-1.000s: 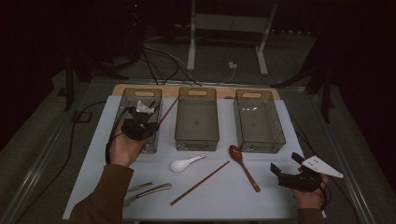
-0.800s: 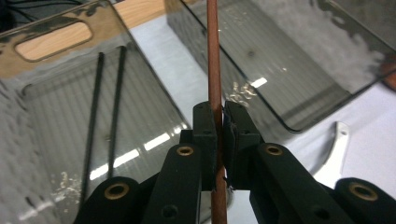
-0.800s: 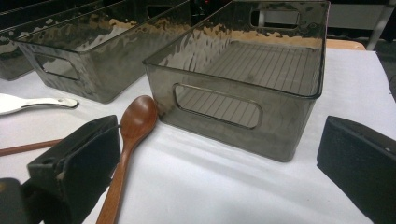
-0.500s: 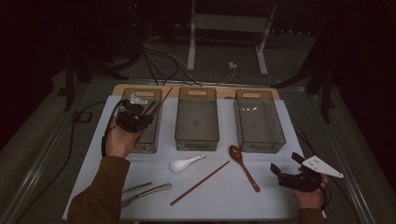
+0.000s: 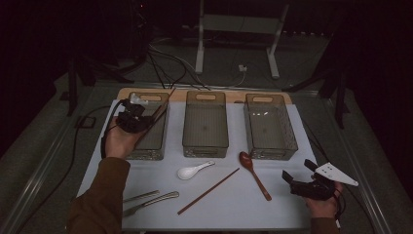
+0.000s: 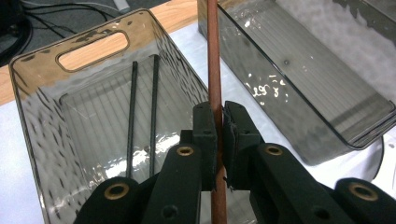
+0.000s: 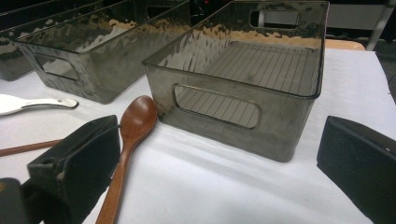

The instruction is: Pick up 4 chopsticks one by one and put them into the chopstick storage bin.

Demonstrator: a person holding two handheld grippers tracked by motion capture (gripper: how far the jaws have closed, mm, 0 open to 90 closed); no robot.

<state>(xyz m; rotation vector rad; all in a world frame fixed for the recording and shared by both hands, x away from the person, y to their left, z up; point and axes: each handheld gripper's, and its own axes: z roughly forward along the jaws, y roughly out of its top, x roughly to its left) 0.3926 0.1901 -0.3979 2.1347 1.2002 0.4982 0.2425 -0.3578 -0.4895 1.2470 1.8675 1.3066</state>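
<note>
At the bottom of the high view, we see two forearms entering a white table mat [image 5: 292, 209]. Low on the right, the right gripper [image 5: 298, 172] rests near the mat's edge, its jaws spread wide with nothing between them. In the right gripper view those jaws frame a wooden spoon [image 7: 126, 140] lying on the mat just in front of the right-hand bin [image 7: 243, 79].

Low on the left of the high view lie a fork and a knife [image 5: 148, 200], side by side. Toward the middle we find a loose red-brown chopstick [image 5: 208, 191] lying diagonally, and just above it a white soup spoon [image 5: 192, 170].

Farther up, three smoky clear plastic bins stand in a row; the middle bin [image 5: 205, 124] looks empty. At the upper left, the left gripper [image 5: 141, 117] hovers over the left bin [image 5: 151, 146]. Its jaws are pinching a held chopstick [image 6: 215, 70], which runs between the pads and points toward the bin's far right corner. In the left gripper view, two dark chopsticks [image 6: 142, 116] lie along the floor of that bin. Beyond the mat, cables and a white stand sit on a dark floor.
</note>
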